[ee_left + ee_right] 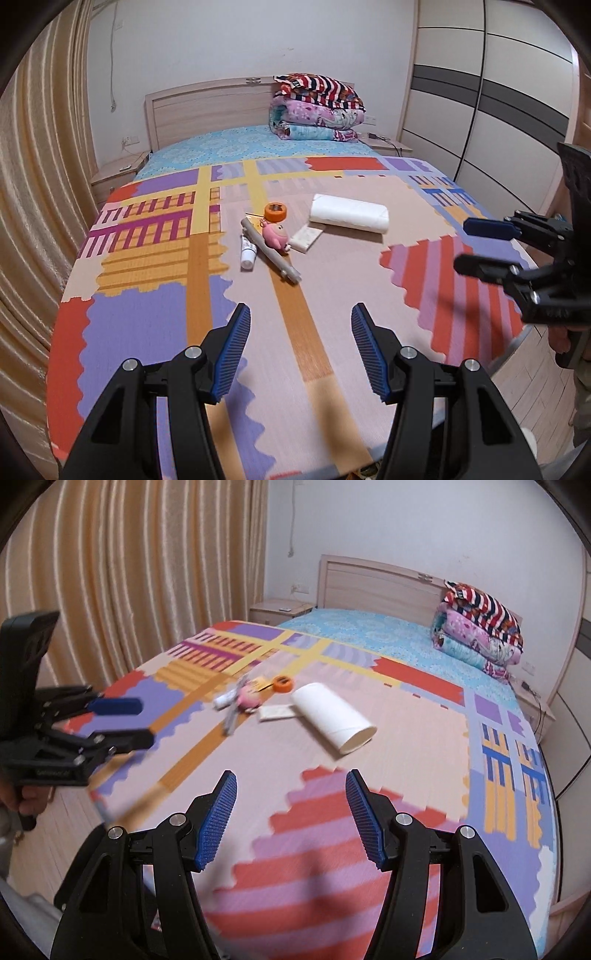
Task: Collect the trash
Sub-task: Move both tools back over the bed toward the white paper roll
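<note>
**Both grippers empty above the bed; trash grouped mid-mat**

The left gripper (299, 314) hangs over the near part of the patchwork mat (147, 332) that covers the bed (258, 147). Its blue pads stand apart with nothing between them. The right gripper (290, 782) hangs over the red-and-lilac striped patch at the mat's right corner, jaws likewise apart and empty. Each gripper shows at the edge of the other's view, held in a hand (26, 797).

The trash lies in one loose group near the middle of the mat, well ahead of both grippers:
- a white paper roll (349, 213), on its side, hollow core facing the right wrist camera;
- a flat white packet (306, 238), just beside the roll;
- an orange cap-like piece (276, 211);
- a pink toy figure (275, 238), resting against a grey stick (271, 251);
- a small white tube (248, 254), beside the stick.

No item sits inside a container. Folded quilts (317, 107) are stacked at the headboard (207, 107).
</note>
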Tool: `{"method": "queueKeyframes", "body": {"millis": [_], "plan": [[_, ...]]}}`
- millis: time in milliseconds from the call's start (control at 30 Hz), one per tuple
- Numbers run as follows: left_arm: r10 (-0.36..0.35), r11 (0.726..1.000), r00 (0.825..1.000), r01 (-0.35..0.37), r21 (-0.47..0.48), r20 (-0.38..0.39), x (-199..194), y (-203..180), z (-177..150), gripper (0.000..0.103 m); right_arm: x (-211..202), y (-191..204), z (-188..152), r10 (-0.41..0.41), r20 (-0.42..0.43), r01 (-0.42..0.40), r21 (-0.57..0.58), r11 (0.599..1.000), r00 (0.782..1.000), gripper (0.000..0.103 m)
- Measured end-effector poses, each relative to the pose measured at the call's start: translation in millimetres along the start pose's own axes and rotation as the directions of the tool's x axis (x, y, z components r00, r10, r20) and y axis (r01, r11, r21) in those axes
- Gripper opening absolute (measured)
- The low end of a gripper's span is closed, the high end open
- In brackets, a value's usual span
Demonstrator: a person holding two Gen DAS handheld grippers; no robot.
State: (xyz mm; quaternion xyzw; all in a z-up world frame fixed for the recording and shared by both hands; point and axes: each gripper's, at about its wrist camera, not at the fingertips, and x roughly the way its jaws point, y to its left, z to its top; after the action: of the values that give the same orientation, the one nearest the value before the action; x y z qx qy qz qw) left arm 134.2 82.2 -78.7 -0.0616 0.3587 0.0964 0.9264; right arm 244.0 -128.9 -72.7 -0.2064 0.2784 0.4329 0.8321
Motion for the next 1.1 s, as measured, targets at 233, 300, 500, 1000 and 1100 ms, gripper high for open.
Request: {"method": "queueKeyframes", "body": {"millis": [233,300,500,1000,1100], "plan": [[0.014,1.0,1.0,-0.015,-0.018,-0.021,25.0,12.9,9.7,0.055,34.8,-15.8,16.1,-0.033,-0.022,0.033,-0.031,0.999,0.999,0.061],[0.014,0.999,1.0,-0.015,-0.032,-0.027,33.0,17.7,13.2,0.055,42.2,-20.4,18.3,-0.033,-0.025,0.033,-0.029,0.999,0.999,0.061],[0.0,0.999,0.999,-0.002,-0.046,-0.046,53.8,22.6,22.9,0.055,68.0,-32.5,29.3,-0.033,-0.03,0.031,-0.049,0.998,0.999,0.061],[-0.013,0.995,0.996,0.004,-0.098,-0.088,86.4,28.3,29.3,0.055,122.9,-43.5,43.5,-0.009,-0.102,-0.002,-0.108,0.994,0.995,0.074],[-0.003,0.995,0.996,-0.006,-0.095,-0.093,91.7,27.3,31.2,0.055,126.4,-46.9,44.2,0.013,-0.107,-0.023,-0.091,0.996,0.994,0.074]]}}
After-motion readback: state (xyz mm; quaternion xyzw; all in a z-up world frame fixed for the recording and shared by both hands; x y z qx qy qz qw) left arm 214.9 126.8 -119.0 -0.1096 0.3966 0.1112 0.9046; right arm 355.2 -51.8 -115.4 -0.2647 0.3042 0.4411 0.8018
